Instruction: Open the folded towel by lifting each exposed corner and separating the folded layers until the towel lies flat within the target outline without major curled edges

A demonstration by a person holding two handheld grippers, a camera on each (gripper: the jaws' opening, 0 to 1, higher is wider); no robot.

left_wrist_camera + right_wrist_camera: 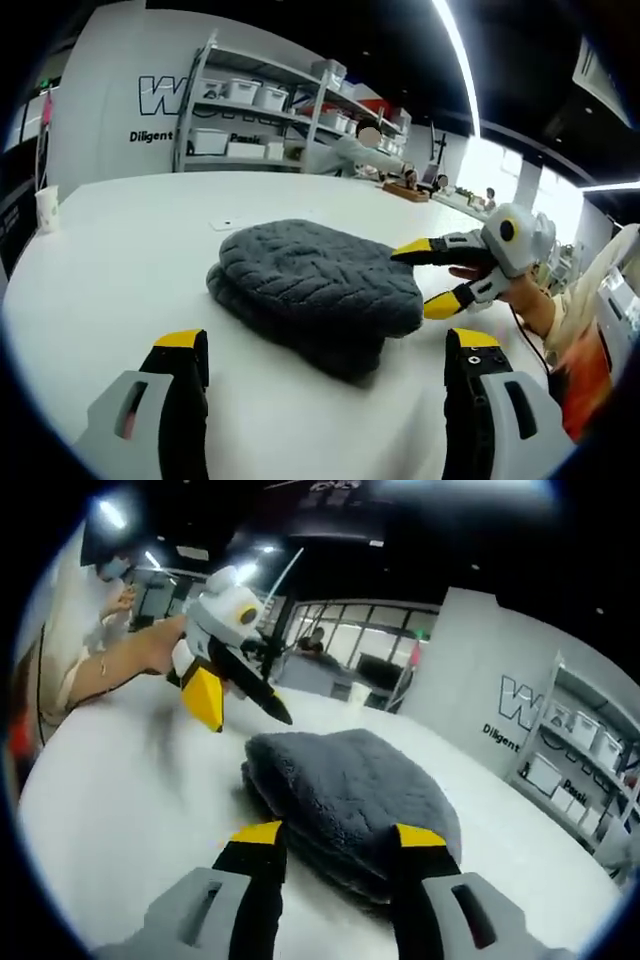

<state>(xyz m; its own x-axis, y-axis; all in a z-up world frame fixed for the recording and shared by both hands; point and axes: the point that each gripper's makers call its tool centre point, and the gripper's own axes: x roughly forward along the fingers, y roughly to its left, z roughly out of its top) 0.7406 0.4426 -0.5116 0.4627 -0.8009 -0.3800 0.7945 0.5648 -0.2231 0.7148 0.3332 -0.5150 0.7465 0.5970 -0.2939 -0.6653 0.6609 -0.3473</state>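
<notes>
— Where's the towel [315, 290] sitting right now?

— Out in the middle of the white surface [120, 250], a dark grey ribbed bundle, folded over on itself, two thick layers stacked. No flat spread yet, and I can't make out any target outline from here.

— And the tools?

— The left tool [325, 365] hangs low on the near side of the bundle, jaws wide apart, nothing between them, not touching the cloth. Looks like it's lined up to come in at the folded edge.

— The right one?

— From its own view the right tool [340, 835] has its yellow tips spread and sitting right at the towel's [350, 795] edge, the fabric between the tips, not clamped as far as I can tell. From the left gripper view it comes in from the far side, jaws parted around that end of the bundle.

— So one on each side?

— Yes, opposite ends, which makes sense for peeling the top layer off. I'd say unfolding hasn't begun.
</notes>
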